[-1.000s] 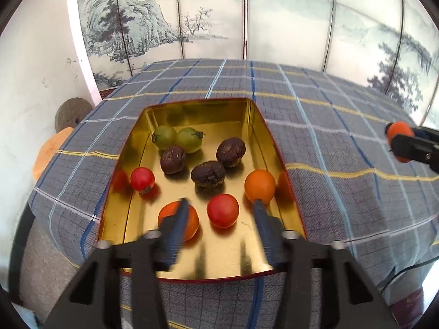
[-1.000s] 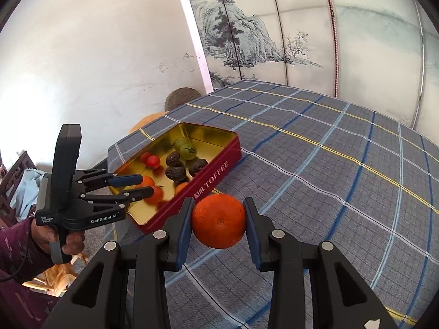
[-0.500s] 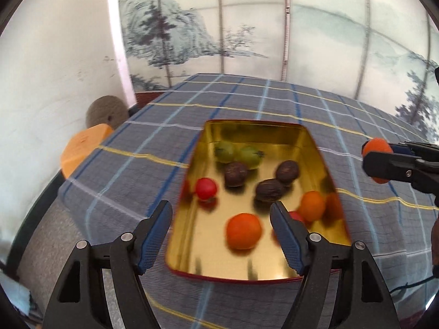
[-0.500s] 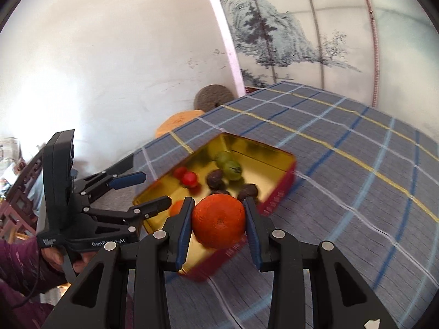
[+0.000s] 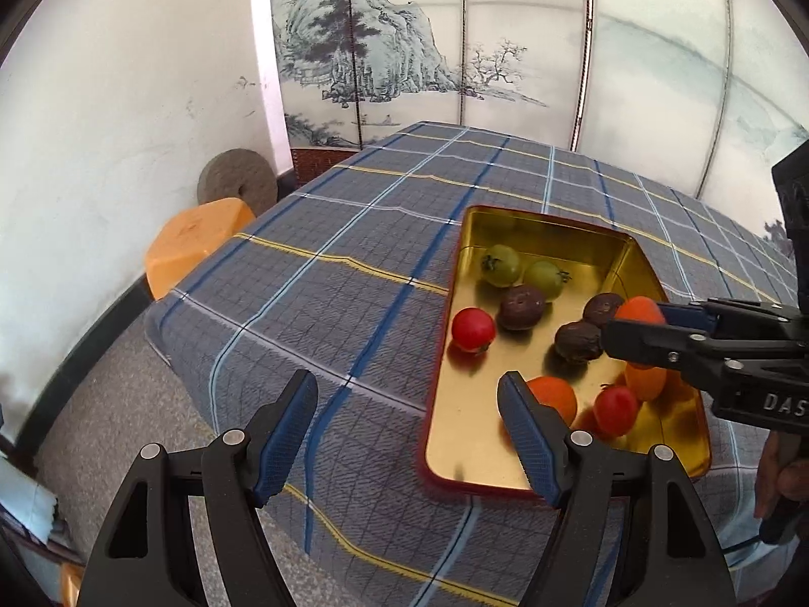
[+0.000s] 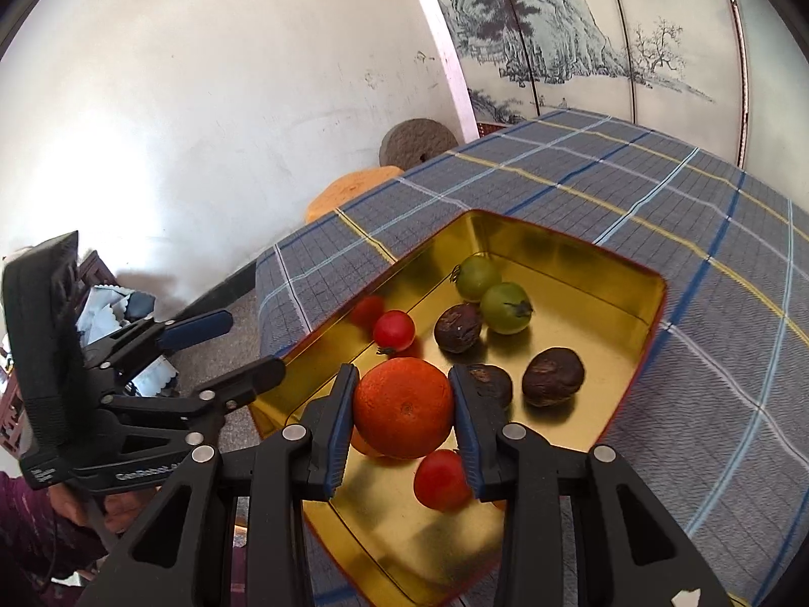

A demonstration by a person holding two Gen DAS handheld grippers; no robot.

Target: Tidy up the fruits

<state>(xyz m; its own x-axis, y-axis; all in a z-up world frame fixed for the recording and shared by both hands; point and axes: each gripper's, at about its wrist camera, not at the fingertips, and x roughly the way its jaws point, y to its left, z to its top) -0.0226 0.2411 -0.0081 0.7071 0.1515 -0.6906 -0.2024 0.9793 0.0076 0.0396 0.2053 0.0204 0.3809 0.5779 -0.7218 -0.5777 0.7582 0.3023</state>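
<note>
A gold tin on the plaid cloth holds two green tomatoes, red tomatoes, dark wrinkled fruits and oranges. My right gripper is shut on an orange and holds it above the tin's near part; it also shows in the left wrist view. My left gripper is open and empty, above the table's corner, left of the tin; it also shows in the right wrist view.
The plaid-covered table ends at a corner close to me. An orange stool and a round millstone stand on the floor by the white wall. A painted folding screen stands behind the table.
My right gripper has carried the orange from beside the tin to above it. My left gripper has opened wider and drawn back to the left, off the tin.
</note>
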